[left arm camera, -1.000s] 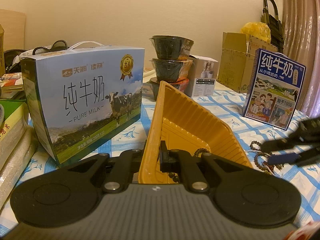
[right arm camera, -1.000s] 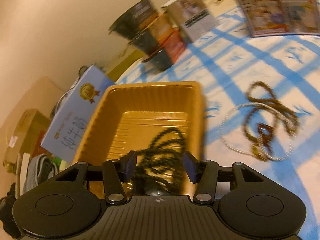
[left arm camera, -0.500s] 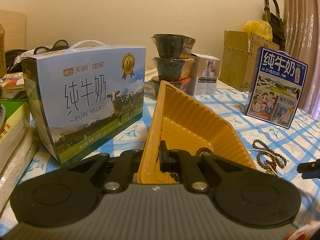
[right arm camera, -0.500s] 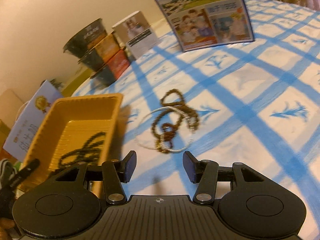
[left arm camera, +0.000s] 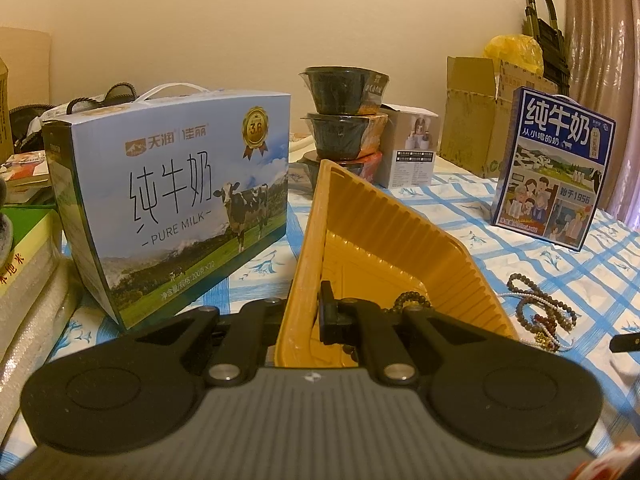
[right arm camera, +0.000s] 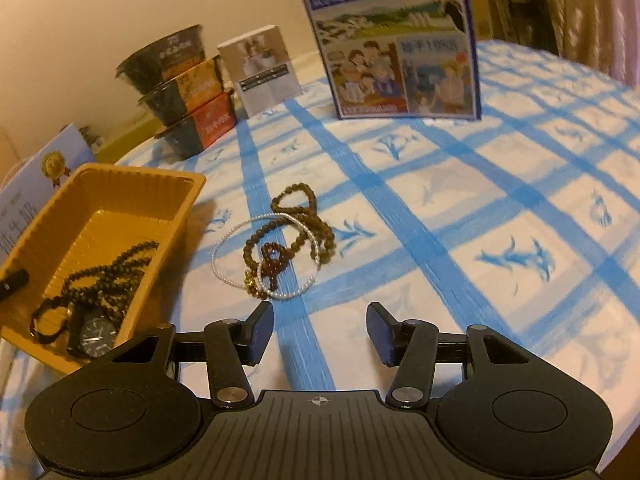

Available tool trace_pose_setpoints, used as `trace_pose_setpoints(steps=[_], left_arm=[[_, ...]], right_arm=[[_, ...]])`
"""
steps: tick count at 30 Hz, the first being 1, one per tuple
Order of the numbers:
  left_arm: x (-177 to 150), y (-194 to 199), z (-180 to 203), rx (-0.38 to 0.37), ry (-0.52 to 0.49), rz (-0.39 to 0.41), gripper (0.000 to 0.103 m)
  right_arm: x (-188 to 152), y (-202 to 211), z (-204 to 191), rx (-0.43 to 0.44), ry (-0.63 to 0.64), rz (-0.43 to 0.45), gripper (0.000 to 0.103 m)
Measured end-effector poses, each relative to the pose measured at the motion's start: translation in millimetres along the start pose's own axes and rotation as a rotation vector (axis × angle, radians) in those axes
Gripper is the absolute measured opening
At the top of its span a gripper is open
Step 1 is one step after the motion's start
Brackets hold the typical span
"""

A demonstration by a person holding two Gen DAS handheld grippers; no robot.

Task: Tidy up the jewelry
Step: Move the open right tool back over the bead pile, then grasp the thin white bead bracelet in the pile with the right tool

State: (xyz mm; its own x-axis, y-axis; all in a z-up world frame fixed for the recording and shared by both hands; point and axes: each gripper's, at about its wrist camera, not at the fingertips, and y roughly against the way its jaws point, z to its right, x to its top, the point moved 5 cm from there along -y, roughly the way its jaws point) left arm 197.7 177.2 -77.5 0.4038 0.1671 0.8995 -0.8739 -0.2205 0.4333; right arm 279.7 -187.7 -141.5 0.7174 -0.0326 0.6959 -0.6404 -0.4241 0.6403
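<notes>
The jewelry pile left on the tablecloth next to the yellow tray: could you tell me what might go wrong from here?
1. The brown bead strand, white pearl loop and reddish bracelet overlap, so the open right gripper may drag up more than one piece.
2. The left gripper pinches only the yellow tray wall; a tug could tilt the tray and spill the dark beads and watch.
3. The pearl loop is thin and lies flat, so the fingers might slip off it.

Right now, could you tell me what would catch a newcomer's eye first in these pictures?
Probably the yellow tray at the left, its near wall pinched in the left claw, with dark beads and a wristwatch inside. Next, the tangle of bead strands on the blue-checked cloth just ahead of the open right claw.
</notes>
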Motion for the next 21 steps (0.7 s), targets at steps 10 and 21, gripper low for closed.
trace_pose_setpoints(steps=[10,21], left_arm=[[0,0,1,0.002,-0.005,-0.001,0.006],[0,0,1,0.001,0.0,-0.002,0.006]], right_arm=[[11,-31,-7,-0.008,0.065,0.014,0.022],[22,-64,-9,-0.038,0.109,0.017,0.018]])
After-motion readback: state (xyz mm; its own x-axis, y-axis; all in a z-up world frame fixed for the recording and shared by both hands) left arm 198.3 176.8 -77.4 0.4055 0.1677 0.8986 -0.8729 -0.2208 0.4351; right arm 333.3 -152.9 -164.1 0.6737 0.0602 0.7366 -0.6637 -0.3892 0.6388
